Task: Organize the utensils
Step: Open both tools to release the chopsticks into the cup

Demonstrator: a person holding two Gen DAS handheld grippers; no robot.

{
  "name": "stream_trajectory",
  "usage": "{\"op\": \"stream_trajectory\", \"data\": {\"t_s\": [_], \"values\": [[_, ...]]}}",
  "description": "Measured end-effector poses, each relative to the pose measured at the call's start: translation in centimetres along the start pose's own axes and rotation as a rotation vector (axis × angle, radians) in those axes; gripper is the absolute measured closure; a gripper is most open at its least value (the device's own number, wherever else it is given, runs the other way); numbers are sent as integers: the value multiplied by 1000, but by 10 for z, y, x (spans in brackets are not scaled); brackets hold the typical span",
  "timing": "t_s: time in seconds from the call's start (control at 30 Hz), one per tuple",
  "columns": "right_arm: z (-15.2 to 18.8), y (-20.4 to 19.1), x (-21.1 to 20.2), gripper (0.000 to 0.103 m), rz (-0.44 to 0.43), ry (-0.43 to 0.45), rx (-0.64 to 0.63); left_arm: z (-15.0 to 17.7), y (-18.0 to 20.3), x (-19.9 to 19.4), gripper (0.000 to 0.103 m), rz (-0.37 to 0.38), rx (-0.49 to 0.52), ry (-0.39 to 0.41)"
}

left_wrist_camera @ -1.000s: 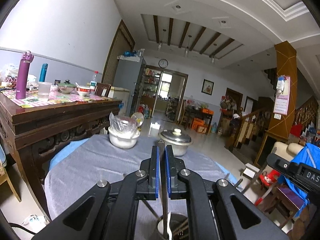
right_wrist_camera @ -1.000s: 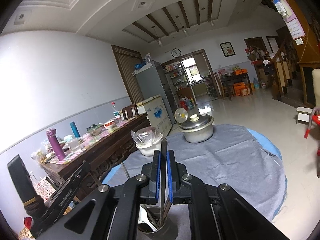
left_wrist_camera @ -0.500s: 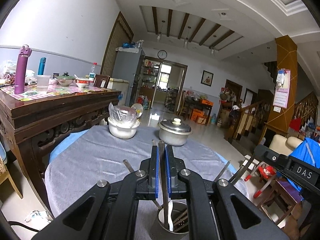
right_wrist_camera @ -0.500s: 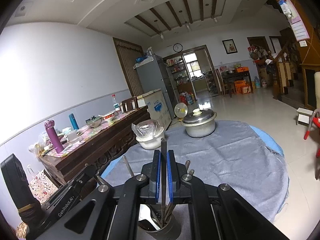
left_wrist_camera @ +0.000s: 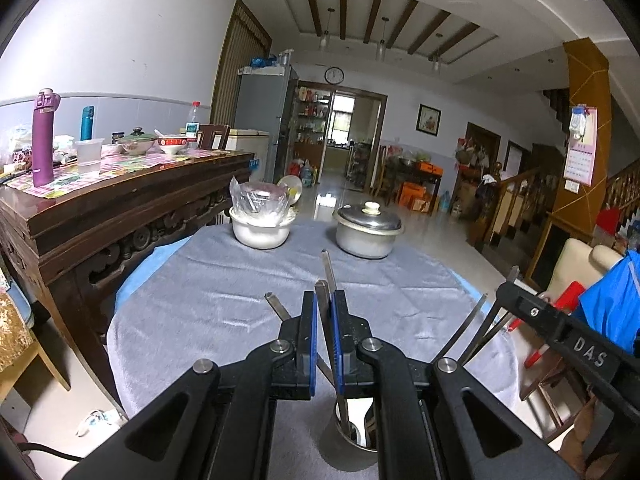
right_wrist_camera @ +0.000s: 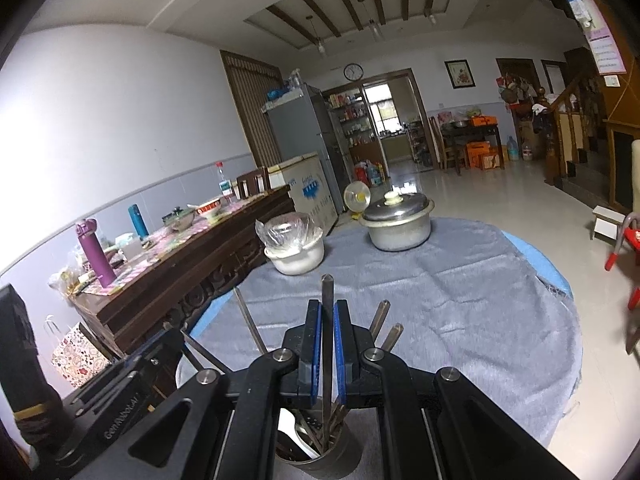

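Observation:
A metal utensil cup (left_wrist_camera: 352, 444) stands on the grey cloth right under both grippers; it also shows in the right wrist view (right_wrist_camera: 320, 452). My left gripper (left_wrist_camera: 323, 312) has its jaws slightly apart around a metal utensil handle (left_wrist_camera: 329, 272) that leans loosely and runs down into the cup. My right gripper (right_wrist_camera: 327, 320) is shut on another upright metal handle (right_wrist_camera: 327, 292) whose lower end is in the cup. Several other handles (right_wrist_camera: 380, 320) stick out of the cup. The right gripper's body (left_wrist_camera: 568, 340) shows at right in the left wrist view.
A white bowl with a plastic bag (left_wrist_camera: 261, 220) and a lidded metal pot (left_wrist_camera: 367, 232) stand at the far side of the round table (left_wrist_camera: 200, 280). A dark wooden sideboard (left_wrist_camera: 100, 208) with bottles and dishes stands at left. A red chair (right_wrist_camera: 624, 248) is at right.
Both grippers have lowered toward the cup, and more handles now show around them. The left jaws have parted a little and its handle now leans.

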State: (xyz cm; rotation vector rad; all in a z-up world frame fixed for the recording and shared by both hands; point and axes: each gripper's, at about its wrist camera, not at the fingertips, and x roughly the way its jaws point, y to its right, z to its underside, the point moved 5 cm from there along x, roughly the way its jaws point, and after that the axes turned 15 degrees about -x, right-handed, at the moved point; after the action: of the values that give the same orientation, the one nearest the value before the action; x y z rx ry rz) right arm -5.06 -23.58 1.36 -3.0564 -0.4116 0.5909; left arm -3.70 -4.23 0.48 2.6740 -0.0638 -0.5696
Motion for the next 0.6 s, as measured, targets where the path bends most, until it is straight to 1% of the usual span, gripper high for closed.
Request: {"op": "stream_trajectory", "data": {"t_s": [0.17, 0.37, 0.5, 0.57, 0.6], "values": [[4, -2, 15, 96, 4, -47, 0, -4, 0, 5, 96, -6, -7, -33], [5, -6, 25, 95, 0, -67, -12, -7, -1, 11, 95, -15, -1, -47], [7, -6, 29, 95, -13, -83, 2, -9, 0, 13, 96, -18, 4, -62], [9, -3, 31, 92, -27, -95, 21, -10, 0, 14, 93, -24, 12, -75], [10, -2, 30, 81, -30, -97, 33, -10, 0, 15, 85, -25, 16, -82]]}}
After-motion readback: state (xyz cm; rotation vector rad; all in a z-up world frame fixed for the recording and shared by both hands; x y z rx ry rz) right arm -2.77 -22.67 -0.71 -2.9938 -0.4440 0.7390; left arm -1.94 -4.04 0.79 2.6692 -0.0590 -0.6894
